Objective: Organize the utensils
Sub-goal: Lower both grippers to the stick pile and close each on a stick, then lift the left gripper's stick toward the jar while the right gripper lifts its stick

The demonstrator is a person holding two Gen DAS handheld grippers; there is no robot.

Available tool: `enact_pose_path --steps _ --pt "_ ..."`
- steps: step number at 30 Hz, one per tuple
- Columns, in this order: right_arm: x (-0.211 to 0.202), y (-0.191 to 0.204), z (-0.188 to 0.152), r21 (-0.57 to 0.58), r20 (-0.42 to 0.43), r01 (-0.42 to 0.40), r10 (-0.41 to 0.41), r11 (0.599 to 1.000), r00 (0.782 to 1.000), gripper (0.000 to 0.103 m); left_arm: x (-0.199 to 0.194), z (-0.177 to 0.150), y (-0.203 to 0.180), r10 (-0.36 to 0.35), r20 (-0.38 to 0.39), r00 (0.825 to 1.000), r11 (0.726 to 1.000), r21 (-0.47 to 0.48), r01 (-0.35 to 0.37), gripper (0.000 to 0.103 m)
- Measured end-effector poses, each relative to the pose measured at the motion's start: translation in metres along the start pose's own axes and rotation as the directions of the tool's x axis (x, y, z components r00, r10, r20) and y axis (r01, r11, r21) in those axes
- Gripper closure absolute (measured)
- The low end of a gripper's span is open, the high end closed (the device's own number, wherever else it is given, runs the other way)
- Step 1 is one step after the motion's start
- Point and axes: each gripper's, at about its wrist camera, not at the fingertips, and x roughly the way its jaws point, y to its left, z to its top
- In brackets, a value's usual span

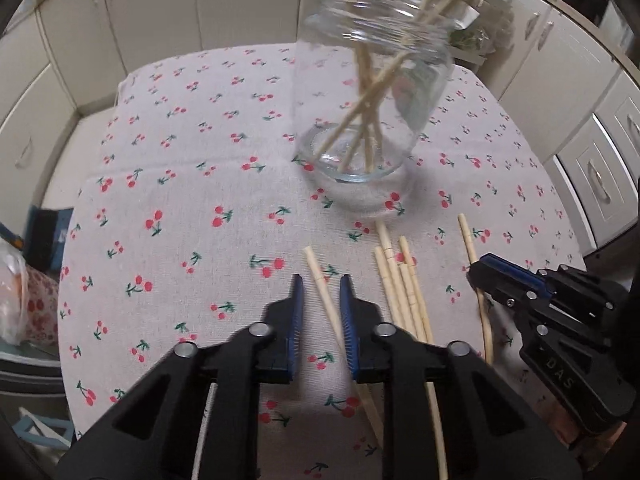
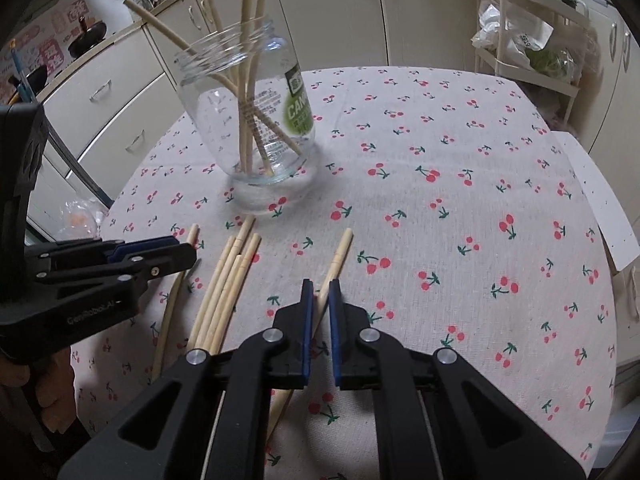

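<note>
Overhead, the tabletop wore a pale cloth printed with red cherries, ringed by cream cabinets at the frame's upper edges and a wire rack of bags at upper right. A glass jar stood at upper centre, several chopsticks leaning inside. Loose chopsticks lay low and left of centre on the cloth. The left tongs had narrowed onto a single chopstick, and the right tongs pinched another chopstick lying apart, right of the bundle.
</note>
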Motion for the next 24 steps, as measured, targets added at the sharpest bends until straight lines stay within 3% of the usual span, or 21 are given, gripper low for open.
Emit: enact_pose_path --steps 5,10,15,19,22,24 --pt "0.000 -0.008 0.003 0.042 -0.024 -0.010 0.011 0.999 1.000 0.095 -0.002 -0.002 -0.006 -0.002 -0.006 1.000 1.000 0.030 0.002 0.098" --pt "0.002 -0.004 0.006 0.018 -0.027 0.006 -0.006 1.000 1.000 0.092 -0.001 0.004 -0.004 0.012 -0.026 1.000 1.000 0.020 -0.012 0.097" --pt "0.004 -0.001 0.006 -0.018 -0.009 0.029 -0.029 0.999 1.000 0.095 0.002 0.004 -0.009 0.043 -0.010 0.999 0.998 0.042 -0.042 0.097" --pt "0.003 -0.002 0.004 -0.005 -0.003 0.024 -0.024 1.000 1.000 0.096 -0.003 0.001 -0.004 0.008 -0.004 1.000 1.000 0.023 -0.008 0.098" --pt "0.002 -0.008 0.003 0.034 -0.003 -0.003 0.004 0.999 1.000 0.097 -0.024 0.000 0.003 -0.021 0.068 0.997 1.000 -0.013 0.022 0.098" --pt "0.002 -0.014 0.002 0.071 -0.003 -0.029 0.030 0.997 1.000 0.097 -0.052 0.002 0.010 -0.081 0.189 0.979 0.995 -0.035 0.089 0.098"
